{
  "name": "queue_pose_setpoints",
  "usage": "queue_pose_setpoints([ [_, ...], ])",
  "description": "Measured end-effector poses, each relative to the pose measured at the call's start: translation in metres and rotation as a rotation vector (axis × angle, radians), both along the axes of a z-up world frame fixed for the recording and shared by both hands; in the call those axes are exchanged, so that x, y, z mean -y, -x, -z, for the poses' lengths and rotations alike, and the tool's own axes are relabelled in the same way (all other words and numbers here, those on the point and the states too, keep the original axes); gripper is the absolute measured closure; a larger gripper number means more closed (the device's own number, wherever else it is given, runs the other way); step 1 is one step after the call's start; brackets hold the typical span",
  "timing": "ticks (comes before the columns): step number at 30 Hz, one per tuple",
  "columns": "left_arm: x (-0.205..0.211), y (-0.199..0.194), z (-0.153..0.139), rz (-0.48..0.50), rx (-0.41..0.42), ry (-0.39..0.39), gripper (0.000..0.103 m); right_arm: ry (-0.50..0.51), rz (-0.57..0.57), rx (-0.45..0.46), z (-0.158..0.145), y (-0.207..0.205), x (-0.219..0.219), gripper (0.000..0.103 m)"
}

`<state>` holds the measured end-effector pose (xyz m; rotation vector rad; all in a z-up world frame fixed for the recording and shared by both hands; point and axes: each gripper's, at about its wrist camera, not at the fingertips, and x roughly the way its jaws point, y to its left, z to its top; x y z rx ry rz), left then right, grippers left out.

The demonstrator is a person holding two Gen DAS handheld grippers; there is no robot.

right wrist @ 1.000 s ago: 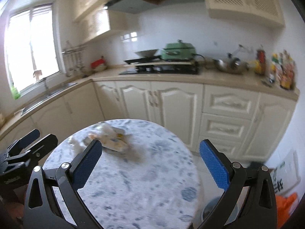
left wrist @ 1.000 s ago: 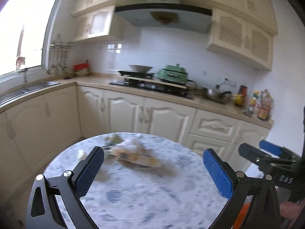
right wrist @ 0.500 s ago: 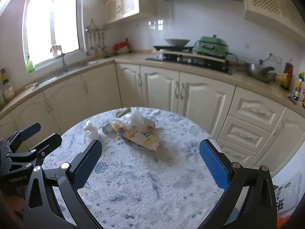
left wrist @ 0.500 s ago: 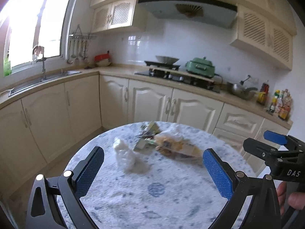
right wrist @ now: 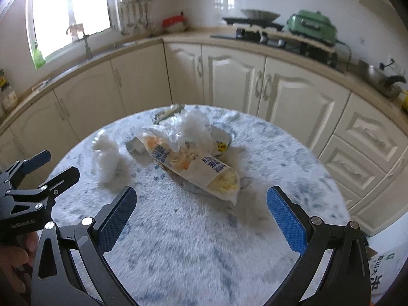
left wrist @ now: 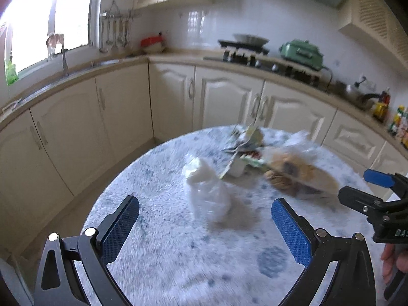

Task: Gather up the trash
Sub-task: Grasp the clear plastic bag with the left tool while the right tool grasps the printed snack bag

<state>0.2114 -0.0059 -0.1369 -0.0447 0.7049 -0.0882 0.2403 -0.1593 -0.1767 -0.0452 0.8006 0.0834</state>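
Left wrist view: left tongs (left wrist: 205,225) spread apart, a crumpled clear bag (left wrist: 207,193) at frame center. Right tongs (right wrist: 201,218) gape too, a printed snack wrapper (right wrist: 193,164) lying on the desk (right wrist: 204,255) mid-frame.

A round tabletop (right wrist: 178,242) with a white surface mottled in blue-grey carries all the trash. In the right wrist view, a long clear snack bag (right wrist: 193,165) with blue-and-white labels lies near the centre, running from ten o'clock down to four o'clock. A crumpled white plastic wad (right wrist: 107,158) stands apart from it at nine o'clock. Torn wrappers (right wrist: 167,113) lie at the far rim, at twelve o'clock. A small whitish piece (right wrist: 137,150) lies touching the bag's upper-left end. In the left wrist view the wad (left wrist: 206,191) is central, the bag (left wrist: 301,173) at two o'clock, green-printed wrappers (left wrist: 244,137) beyond.
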Motion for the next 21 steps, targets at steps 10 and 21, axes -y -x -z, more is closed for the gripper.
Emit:
queue_pose_setpoints([
  [10,0.000,-0.079,0.026,0.000,-0.112,-0.008,0.004,0.050,-0.059,-0.076,0.034,-0.061,-0.004,0.009],
  [21,-0.004,-0.113,0.033,0.097,-0.158,0.066,0.059,0.043,-0.155,-0.105,0.042,-0.063,-0.011,0.057],
])
